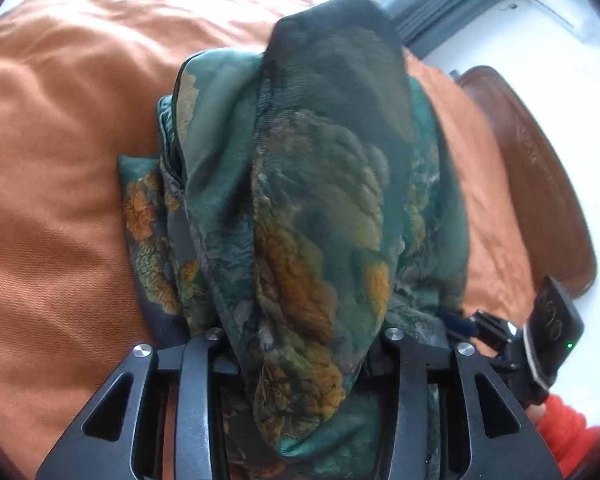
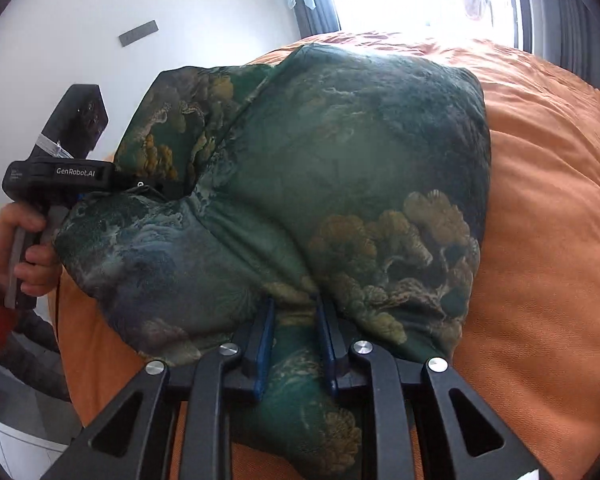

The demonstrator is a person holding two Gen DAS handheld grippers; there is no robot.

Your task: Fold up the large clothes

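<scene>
A large dark green garment [image 1: 316, 200] with an orange and yellow print lies bunched on an orange bedspread [image 1: 60, 160]. In the left wrist view its cloth drapes over my left gripper [image 1: 300, 344] and hides the fingertips; the fingers close in on the cloth. In the right wrist view the garment [image 2: 340, 168] spreads over the bedspread [image 2: 540, 240]. My right gripper [image 2: 296, 312] is shut on a gathered fold, which sits between the blue pads [image 2: 265, 332]. The left gripper's body [image 2: 56, 176] shows at the left, held by a hand.
A brown headboard [image 1: 540, 184] runs along the bed's right side. The right gripper's body [image 1: 548, 332] and an orange sleeve [image 1: 568, 428] are at the lower right. A bright window with grey curtains [image 2: 560, 8] stands beyond the bed. A white wall [image 2: 100, 8] is at the left.
</scene>
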